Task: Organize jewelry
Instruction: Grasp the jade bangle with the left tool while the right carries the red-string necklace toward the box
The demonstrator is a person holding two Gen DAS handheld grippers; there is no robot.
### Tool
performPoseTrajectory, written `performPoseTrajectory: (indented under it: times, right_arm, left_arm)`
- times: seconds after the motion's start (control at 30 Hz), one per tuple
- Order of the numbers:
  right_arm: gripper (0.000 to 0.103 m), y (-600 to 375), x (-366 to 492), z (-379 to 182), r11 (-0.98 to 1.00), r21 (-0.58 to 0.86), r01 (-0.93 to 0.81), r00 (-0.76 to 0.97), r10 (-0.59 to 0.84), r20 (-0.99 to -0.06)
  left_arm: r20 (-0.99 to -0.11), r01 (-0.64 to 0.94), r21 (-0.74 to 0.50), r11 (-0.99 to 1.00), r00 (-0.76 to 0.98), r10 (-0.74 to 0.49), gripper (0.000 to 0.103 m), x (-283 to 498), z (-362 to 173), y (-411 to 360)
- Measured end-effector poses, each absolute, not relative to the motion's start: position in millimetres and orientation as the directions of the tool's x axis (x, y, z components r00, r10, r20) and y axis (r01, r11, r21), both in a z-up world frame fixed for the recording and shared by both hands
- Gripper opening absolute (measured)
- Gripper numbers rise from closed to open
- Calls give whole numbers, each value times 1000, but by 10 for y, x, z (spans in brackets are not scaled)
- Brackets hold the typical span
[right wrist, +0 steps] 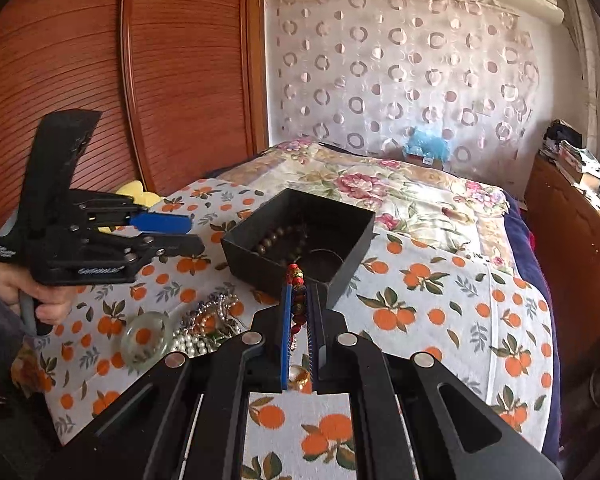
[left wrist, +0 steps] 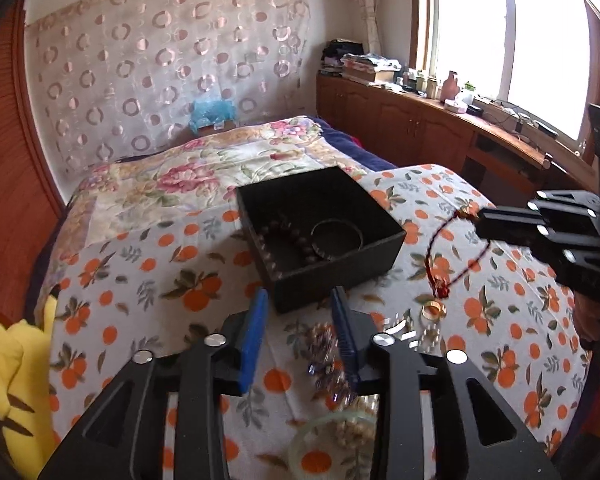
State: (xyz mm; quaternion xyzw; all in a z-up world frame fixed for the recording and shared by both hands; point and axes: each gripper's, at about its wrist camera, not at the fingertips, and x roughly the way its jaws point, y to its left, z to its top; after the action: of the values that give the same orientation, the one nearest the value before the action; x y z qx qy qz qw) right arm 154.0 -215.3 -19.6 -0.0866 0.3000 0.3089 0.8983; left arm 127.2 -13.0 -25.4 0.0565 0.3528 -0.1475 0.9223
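A black open box point(left wrist: 340, 280) sits on the orange-print cloth point(left wrist: 148, 264); inside lie a brown bead bracelet point(left wrist: 296, 240) and a dark bangle point(left wrist: 358, 236). My left gripper point(left wrist: 300, 298) hovers just short of the box, open, with nothing between its blue pads. My right gripper point(right wrist: 300, 286) is shut on a red cord bracelet point(right wrist: 295, 274) with gold and red beads, lifted near the box's point(right wrist: 244, 254) front corner. In the left wrist view that cord point(left wrist: 431, 252) hangs in a loop from the right gripper point(left wrist: 480, 216). A hand holds the left gripper point(right wrist: 188, 232).
Loose jewelry lies on the cloth before the box: a gold ring point(left wrist: 434, 312), a heap of purple and pearl beads point(right wrist: 204, 320) and a pale glass bangle point(right wrist: 146, 338). A yellow plush toy point(left wrist: 16, 380) sits at the bed's left edge. Wooden cabinets point(left wrist: 400, 128) line the right.
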Motion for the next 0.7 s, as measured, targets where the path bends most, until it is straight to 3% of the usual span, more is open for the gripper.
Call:
performPoseTrajectory:
  times: [0.3,0.43,0.53,0.7]
  right_arm:
    - [8,-2087,1618,-180,783,40,-620,618,519,-590]
    - [8,-2014,1691,-136,777,40,-629,613,527,-589]
    - [8,-1964,1723,-117,769,35,-638,607,531,-592]
    - [8,-1946,1812,-125,769,35,-638,604,528,-598]
  left_arm:
    - [-751,293,-54,955,619,-232,37,877,-711,148]
    - [-771,300,-78,951,587,-249,28,879,-846,150]
    - [-780,311,-77,947,573,-252,10,882,-922,117]
    - [-757,300,-53,953,610,-234,6,873,-851,130]
